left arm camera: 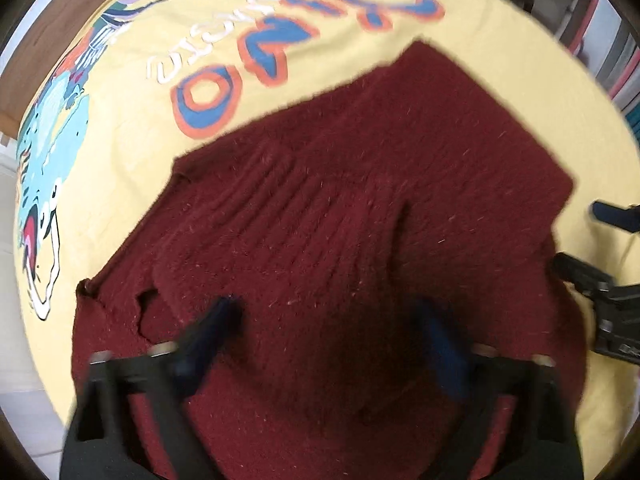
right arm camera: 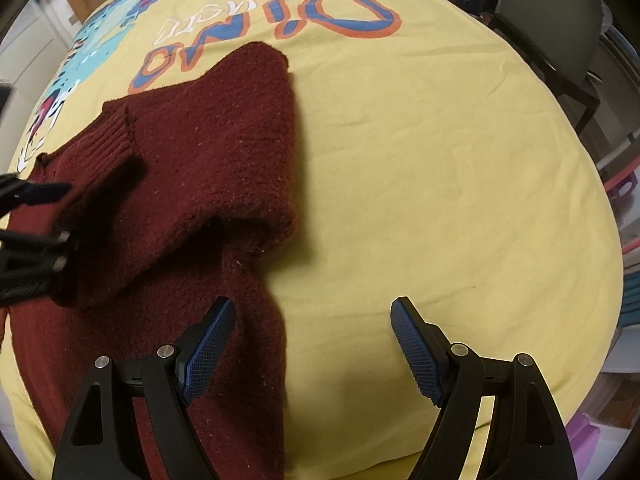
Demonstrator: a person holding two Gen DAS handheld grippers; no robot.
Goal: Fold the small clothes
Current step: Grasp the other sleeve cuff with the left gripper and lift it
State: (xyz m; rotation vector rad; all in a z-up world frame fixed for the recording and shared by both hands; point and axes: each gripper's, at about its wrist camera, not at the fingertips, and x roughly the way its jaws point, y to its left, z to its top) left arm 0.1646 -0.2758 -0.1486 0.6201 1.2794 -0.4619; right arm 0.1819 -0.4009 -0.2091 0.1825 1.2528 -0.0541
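A dark red knitted sweater [left arm camera: 340,208] lies partly folded on a yellow cloth [left arm camera: 132,128] with a dinosaur print. My left gripper [left arm camera: 328,320] is open and hovers over the sweater's near part, holding nothing. In the right wrist view the sweater [right arm camera: 208,140] lies at the left, one part folded over with a raised fold edge. My right gripper [right arm camera: 312,320] is open and empty, its left finger over the sweater's right edge and its right finger over the yellow cloth [right arm camera: 440,160]. Each gripper shows at the edge of the other's view.
The yellow cloth covers a round table, with "DINO" lettering [right arm camera: 280,24] at the far side. A dark chair [right arm camera: 560,40] stands beyond the table at the right. Shelves with coloured items [left arm camera: 616,52] are at the far right.
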